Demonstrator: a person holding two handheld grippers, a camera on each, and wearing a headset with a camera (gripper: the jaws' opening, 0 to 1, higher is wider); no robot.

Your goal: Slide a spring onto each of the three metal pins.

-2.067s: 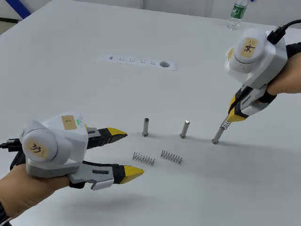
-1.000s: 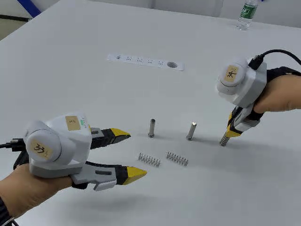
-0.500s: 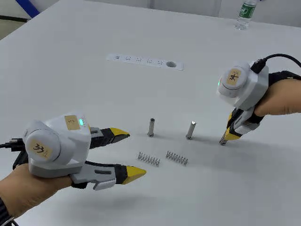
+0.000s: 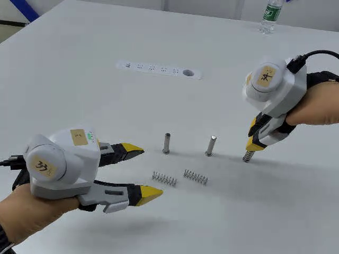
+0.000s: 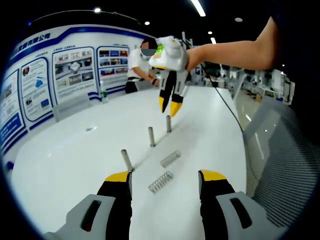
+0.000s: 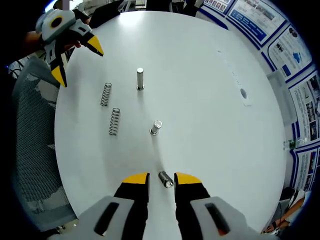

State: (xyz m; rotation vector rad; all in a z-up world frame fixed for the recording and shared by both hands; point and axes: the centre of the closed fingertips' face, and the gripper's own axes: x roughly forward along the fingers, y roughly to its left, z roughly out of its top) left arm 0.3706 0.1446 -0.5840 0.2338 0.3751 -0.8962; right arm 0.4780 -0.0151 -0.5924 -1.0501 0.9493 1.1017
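Three pins (image 4: 166,143): smooth bright metal. Springs (image 4: 195,177): coiled metal wire. Bench (image 4: 79,100): white, smooth, matt. Left gripper (image 4: 151,171), right gripper (image 4: 249,144): plastic shells, slight sheen; fingers (image 4: 123,151) matt plastic; paper labels (image 4: 78,137).

Tan sticker (image 4: 43,166) reading roughly "33" on left hand-held gripper (image 4: 152,172), second sticker (image 4: 266,75) on right hand-held gripper (image 4: 249,142) illegible.
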